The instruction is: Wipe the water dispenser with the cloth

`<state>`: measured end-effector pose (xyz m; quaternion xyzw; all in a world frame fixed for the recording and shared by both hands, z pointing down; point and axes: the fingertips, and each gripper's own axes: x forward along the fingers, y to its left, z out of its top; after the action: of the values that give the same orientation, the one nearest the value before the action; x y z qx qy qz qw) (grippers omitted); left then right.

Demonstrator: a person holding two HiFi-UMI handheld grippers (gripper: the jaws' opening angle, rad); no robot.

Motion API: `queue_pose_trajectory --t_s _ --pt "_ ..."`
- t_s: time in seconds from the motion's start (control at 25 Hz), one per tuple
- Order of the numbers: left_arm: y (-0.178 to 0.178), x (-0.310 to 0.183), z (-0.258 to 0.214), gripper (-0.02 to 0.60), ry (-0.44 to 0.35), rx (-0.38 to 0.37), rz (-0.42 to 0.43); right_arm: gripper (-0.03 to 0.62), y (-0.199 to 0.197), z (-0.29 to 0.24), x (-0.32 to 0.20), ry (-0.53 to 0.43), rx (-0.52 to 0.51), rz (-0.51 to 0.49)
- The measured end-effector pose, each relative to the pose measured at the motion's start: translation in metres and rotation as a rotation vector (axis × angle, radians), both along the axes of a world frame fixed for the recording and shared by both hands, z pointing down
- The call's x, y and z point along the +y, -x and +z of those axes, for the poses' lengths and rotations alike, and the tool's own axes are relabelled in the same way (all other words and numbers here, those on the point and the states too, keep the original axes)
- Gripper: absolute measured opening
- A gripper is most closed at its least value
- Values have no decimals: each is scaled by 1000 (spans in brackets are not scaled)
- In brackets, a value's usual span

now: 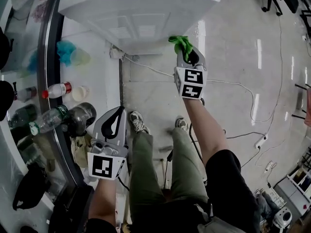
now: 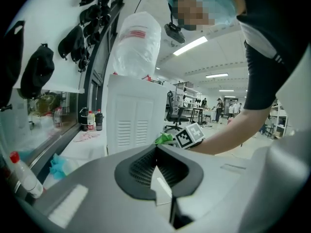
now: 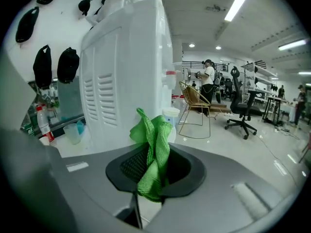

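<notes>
Presently your right gripper is clenched on the cloth. In the right gripper view the green fabric runs down between the two jaws, with a bunched tuft standing up above the tips.

Cloth position: held out ahead of you, at the lower edge of the dispenser. In the right gripper view the tuft sits in front of the white side panel, just right of its louvred vents. You cannot tell from either view whether fabric and panel actually touch.

Your left gripper hangs low by your left leg, well apart from the cloth. Its jaws are closed together with nothing between them. Its camera looks toward the dispenser, with the cloth showing beside the panel's lower right corner.

Counter to the left of the dispenser: a red-capped bottle lying down and a cup just beside it.
</notes>
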<state>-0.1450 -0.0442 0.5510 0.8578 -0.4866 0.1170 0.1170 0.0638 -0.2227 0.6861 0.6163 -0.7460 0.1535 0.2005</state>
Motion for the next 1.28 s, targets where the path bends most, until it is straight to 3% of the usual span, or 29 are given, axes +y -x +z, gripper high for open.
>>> queue_pose_trajectory --t_s 0.36,0.84,1.04,1.28 --pt "-45 -3 -15 2 -5 6 28 78 -26 -35 31 -11 -54 -39" --pt "-77 -5 -68 2 -35 34 -19 78 -33 -160 119 -52 -214 -113" --pt "-87 -6 -98 2 -49 42 -34 78 -35 -204 146 -81 -187 -208" --pt "-91 -1 -124 2 -57 27 -110 78 -42 -237 165 -82 -163 -277"
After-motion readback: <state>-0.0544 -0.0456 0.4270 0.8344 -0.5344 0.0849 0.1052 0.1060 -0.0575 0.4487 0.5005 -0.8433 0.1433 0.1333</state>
